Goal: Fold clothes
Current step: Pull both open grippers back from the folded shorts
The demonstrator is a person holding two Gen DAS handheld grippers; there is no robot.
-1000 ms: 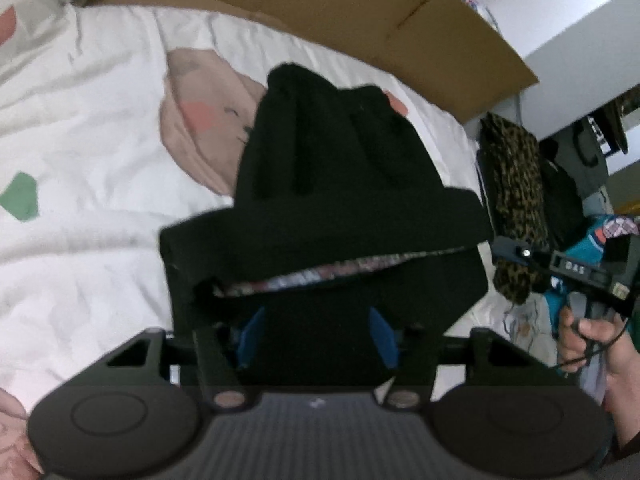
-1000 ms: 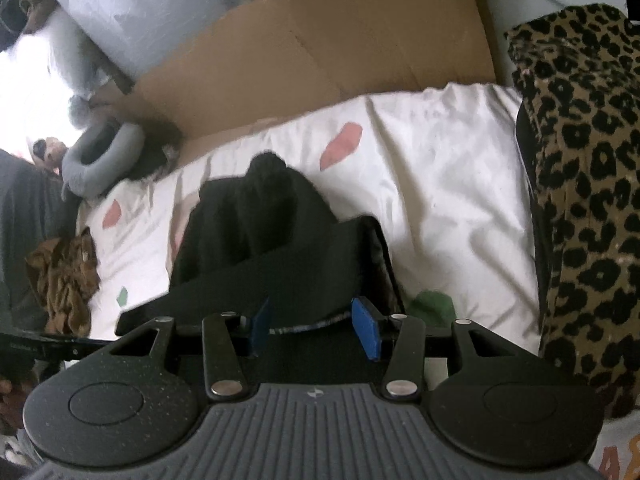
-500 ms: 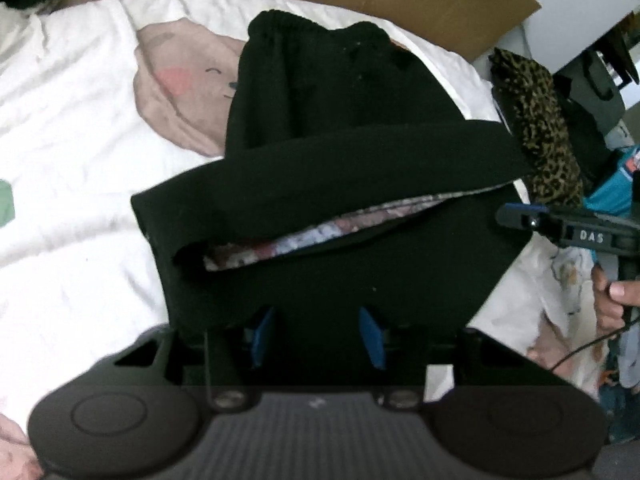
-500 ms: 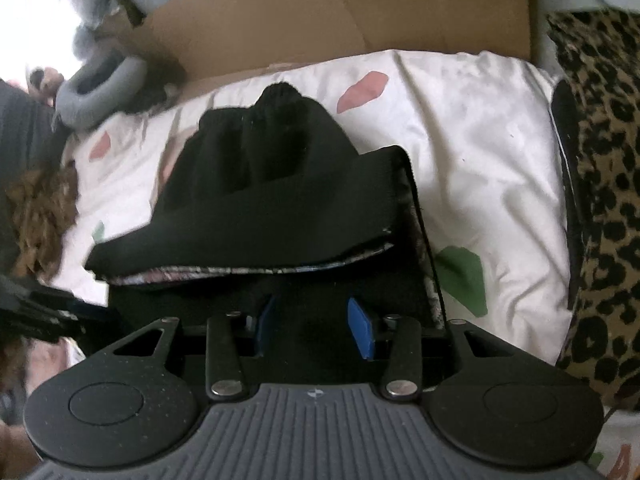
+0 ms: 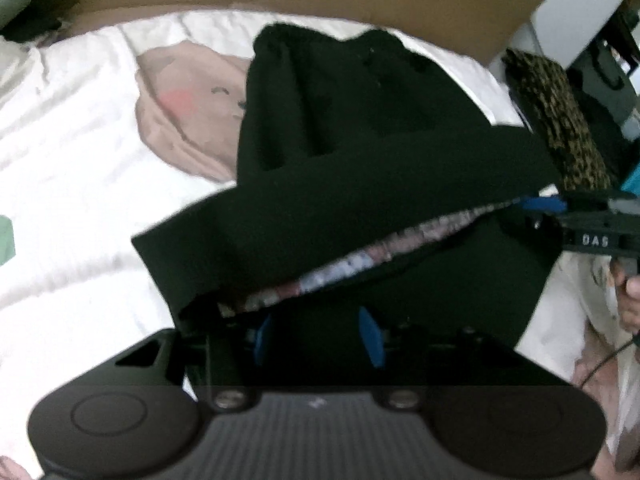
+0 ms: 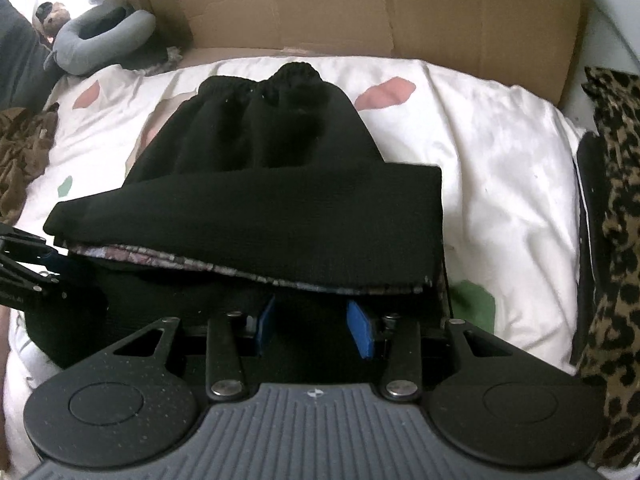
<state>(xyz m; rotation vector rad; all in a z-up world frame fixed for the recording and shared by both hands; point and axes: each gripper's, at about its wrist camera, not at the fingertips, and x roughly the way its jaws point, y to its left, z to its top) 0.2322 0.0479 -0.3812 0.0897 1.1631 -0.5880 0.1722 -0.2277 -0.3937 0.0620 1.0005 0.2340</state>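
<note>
Left wrist view: the left gripper [image 5: 318, 332] grasps the near edge of a black knit garment [image 5: 360, 152], its jaws having just been closing on the cloth. The garment lies folded on a white printed bedsheet [image 5: 80, 168].

Right wrist view: the right gripper [image 6: 316, 324] likewise clamps the black knit garment [image 6: 260, 184], jaws just closed further. A leopard-print cloth [image 6: 612, 200] lies at the right, cardboard [image 6: 400, 8] beyond.

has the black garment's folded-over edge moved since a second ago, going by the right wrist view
Yes. The black garment now lies lower and flatter on the white duvet, its folded flap spread further toward the green patch than before.
</note>
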